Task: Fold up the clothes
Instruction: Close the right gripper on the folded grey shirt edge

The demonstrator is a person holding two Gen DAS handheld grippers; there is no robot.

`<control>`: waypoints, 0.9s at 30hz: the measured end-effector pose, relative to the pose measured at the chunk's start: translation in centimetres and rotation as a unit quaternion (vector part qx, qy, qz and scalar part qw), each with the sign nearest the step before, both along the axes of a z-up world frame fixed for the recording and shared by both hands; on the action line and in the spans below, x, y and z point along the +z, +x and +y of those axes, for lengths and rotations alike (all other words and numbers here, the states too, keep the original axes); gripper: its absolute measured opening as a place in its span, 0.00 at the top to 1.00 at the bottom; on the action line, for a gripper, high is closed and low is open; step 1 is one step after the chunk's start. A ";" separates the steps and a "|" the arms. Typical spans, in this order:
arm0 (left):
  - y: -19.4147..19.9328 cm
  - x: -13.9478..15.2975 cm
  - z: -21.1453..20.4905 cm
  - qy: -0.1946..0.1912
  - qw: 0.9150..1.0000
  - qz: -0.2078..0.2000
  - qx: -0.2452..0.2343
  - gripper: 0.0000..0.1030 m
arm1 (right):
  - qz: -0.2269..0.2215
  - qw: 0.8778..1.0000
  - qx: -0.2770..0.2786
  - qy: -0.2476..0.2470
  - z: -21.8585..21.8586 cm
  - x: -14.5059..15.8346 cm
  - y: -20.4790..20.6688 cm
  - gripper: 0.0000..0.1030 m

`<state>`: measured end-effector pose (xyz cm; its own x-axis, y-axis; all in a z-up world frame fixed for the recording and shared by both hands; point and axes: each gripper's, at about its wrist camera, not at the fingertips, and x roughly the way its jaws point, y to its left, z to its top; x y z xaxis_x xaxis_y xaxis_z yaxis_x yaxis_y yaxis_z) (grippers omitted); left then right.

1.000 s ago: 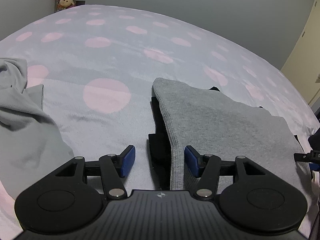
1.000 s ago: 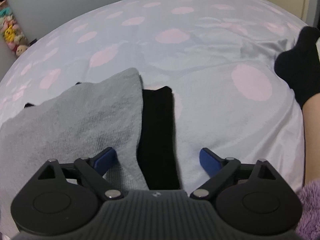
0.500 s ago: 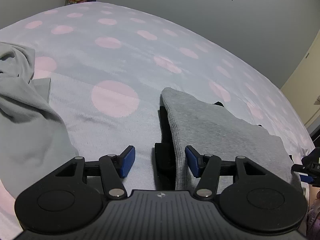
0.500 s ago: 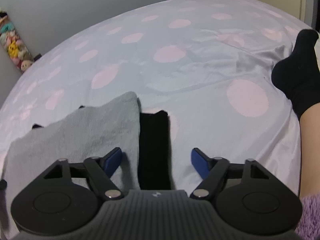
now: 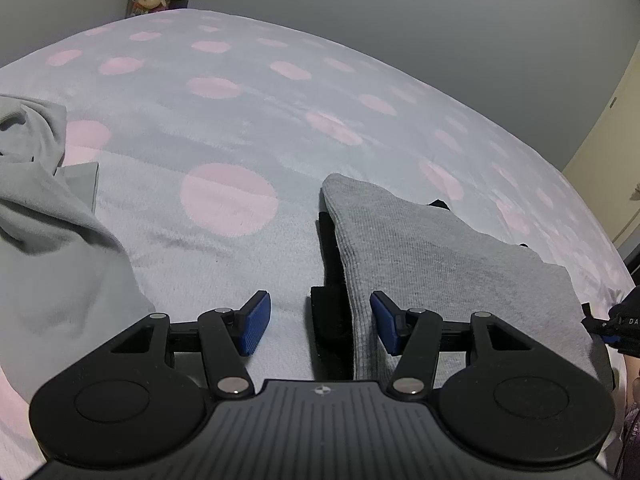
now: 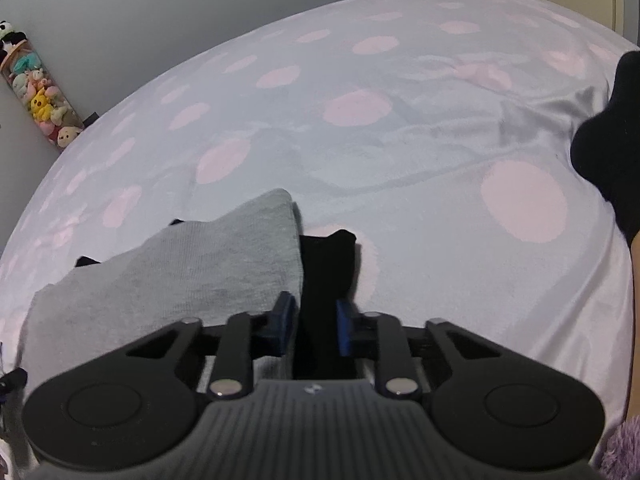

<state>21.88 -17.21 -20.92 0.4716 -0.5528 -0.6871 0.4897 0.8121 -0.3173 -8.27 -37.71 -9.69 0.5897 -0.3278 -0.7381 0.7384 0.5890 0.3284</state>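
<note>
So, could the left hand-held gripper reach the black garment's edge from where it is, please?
Probably yes: the open left hand-held gripper already straddles the black garment edge beside the grey garment, nothing between.

Grey bedspread (image 5: 248, 128) with pink dots, grey wall (image 5: 400, 40) behind, stuffed toys (image 6: 36, 92) stacked in the corner, a black-socked foot (image 6: 612, 140).

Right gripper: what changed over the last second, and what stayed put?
The right gripper went from jaws open to shut on the black garment edge beside the grey folded garment. The left gripper stayed open; both garments stayed on the bed.
</note>
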 end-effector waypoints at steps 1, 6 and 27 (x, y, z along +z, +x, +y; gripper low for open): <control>0.0 0.0 0.0 0.000 1.000 -0.001 0.000 0.49 | -0.002 1.000 0.000 -0.002 0.1 0.3 0.0 0.81; -0.1 0.6 0.1 -0.006 1.000 -0.006 0.005 0.50 | -0.020 1.000 0.007 -0.017 1.5 3.2 0.6 0.83; 0.8 2.2 2.3 -0.068 0.997 0.004 0.022 0.55 | -0.104 0.984 0.140 -0.038 13.5 11.1 12.9 0.85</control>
